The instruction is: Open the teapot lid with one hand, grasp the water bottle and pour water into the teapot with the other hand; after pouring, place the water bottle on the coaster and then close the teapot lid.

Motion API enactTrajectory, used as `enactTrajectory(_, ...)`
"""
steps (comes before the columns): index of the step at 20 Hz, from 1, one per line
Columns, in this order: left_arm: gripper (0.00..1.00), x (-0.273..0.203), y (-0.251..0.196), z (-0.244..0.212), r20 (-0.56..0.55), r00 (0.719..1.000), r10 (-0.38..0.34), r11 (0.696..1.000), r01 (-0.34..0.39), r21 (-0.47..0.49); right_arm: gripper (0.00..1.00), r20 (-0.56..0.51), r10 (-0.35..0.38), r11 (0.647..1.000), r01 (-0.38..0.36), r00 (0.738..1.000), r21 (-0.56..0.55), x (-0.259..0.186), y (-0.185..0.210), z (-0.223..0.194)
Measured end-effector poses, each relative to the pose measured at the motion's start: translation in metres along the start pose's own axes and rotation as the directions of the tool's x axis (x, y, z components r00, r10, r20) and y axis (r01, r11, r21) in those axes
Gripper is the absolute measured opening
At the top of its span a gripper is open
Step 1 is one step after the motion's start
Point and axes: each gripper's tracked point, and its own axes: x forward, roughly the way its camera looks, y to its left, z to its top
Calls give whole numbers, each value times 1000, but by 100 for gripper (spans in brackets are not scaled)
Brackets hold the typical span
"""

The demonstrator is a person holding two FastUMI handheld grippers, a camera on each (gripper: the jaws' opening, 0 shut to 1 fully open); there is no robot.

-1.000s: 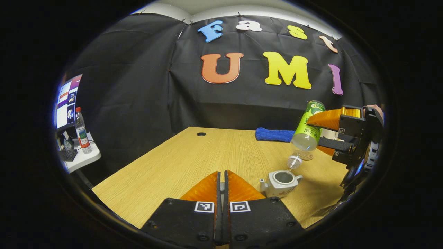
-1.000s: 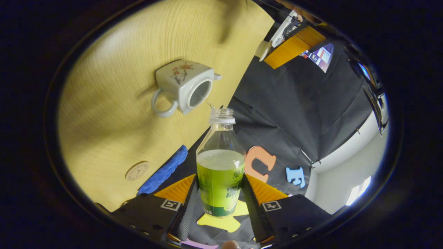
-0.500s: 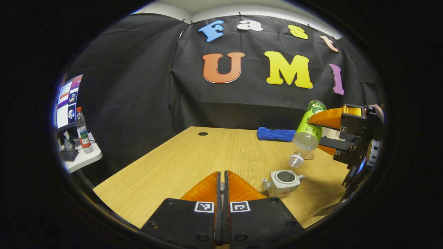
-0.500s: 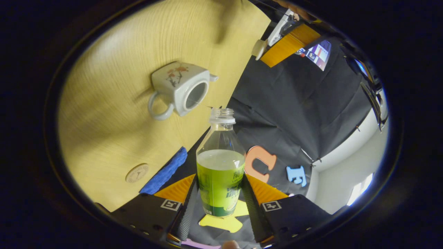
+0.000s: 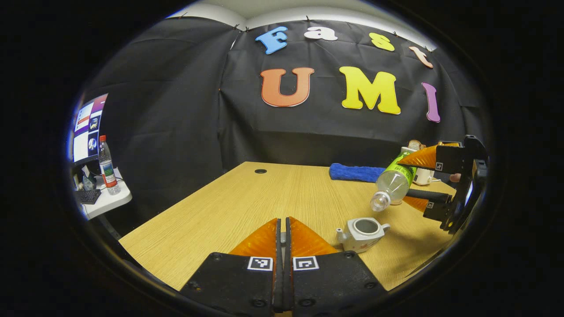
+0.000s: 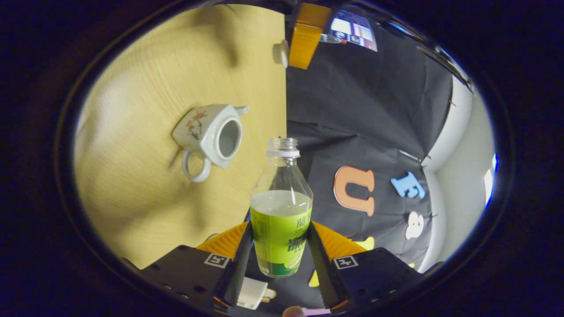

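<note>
The white teapot [image 5: 363,231] stands lidless on the wooden table [image 5: 246,202], and its open mouth also faces the right gripper view [image 6: 209,134]. My right gripper [image 6: 280,229] is shut on the green-labelled water bottle [image 6: 281,211], uncapped and partly full. In the left gripper view that bottle [image 5: 394,182] is held close to level above and right of the teapot, neck towards it, with no stream falling. My left gripper [image 5: 283,224] is shut near the table's front; in the right gripper view the left gripper [image 6: 304,39] holds the white teapot lid [image 6: 280,53] at its tips.
A blue cloth [image 5: 354,172] lies at the table's far edge. A small white object [image 5: 424,177] sits behind the bottle. Left of the table stands a white side table [image 5: 108,200] with a bottle [image 5: 106,165] and a monitor [image 5: 86,127].
The right gripper has tipped the bottle back from a steep downward pour to nearly level, and the thin stream into the teapot has stopped. The left gripper stays put.
</note>
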Motion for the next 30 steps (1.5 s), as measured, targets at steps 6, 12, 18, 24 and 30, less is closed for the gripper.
enactTrajectory(6,3,-2,-14,10,26,1000,-15,1000,15,3,72,-21,63,832,-41,998,553,1,-12,-26)
enactTrajectory(12,3,-2,-34,19,49,998,-48,999,47,20,71,-42,78,322,15,996,947,28,-23,-70)
enactTrajectory(18,2,-4,-40,24,58,996,-61,998,59,27,70,-97,38,-22,98,995,995,70,-19,-120)
enactTrajectory(24,3,-5,-41,26,60,996,-60,998,58,34,70,-125,105,-109,137,987,985,103,21,-139)
enactTrajectory(30,2,-5,-42,24,53,997,-61,997,59,45,70,-153,101,-102,163,983,981,107,30,-148)
